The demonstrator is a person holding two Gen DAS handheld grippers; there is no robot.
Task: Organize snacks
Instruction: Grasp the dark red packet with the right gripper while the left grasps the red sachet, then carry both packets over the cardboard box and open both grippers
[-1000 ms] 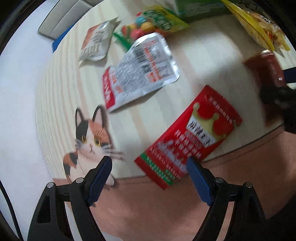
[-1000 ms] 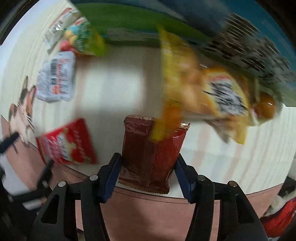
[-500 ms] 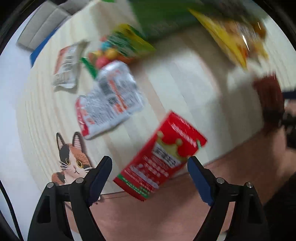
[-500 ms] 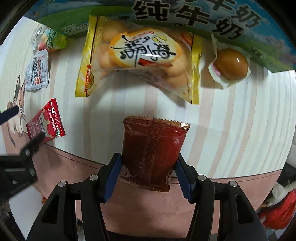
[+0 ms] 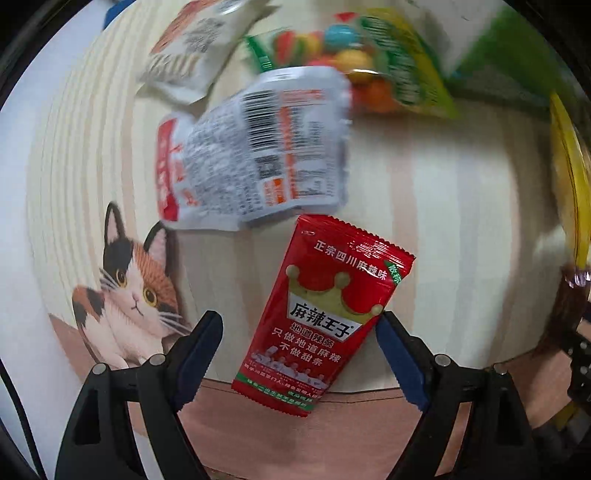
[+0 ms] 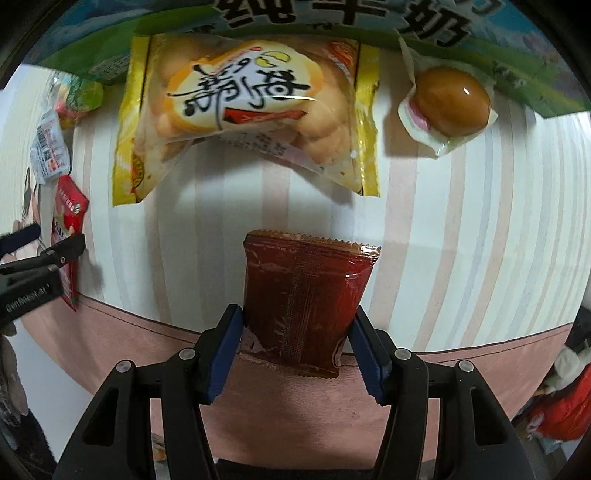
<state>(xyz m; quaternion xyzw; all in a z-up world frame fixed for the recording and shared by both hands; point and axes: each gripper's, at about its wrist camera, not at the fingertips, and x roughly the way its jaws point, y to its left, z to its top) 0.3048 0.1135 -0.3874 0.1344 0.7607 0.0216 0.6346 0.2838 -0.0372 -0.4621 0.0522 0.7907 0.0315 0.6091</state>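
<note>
1. Containers first: the only box-like thing is the green and blue milk carton along the far edge of the counter. It's closed from what I can see, so no idea what's in it.
2. Leaning against the carton are a yellow bag of pastries and, to its right, a brown egg in a clear vacuum pack.
3. The right tool is pinching a dark brown-red snack packet by its lower sides. The packet sticks out over the near edge of the counter.
4. The left tool is spread wide around a red spicy-strip packet with a gold crown, which lies at the near edge with its bottom end hanging past it. The right finger is right at the packet's side; the left one stands apart.
5. Just behind that, a silver pouch lies label-side up, its corner just about touching the red packet. Further back there's a candy bag with colourful balls and a blurry white pouch.
6. The surface: pale striped mat with a calico cat print near the left corner and a pink band along the near edge.
</note>
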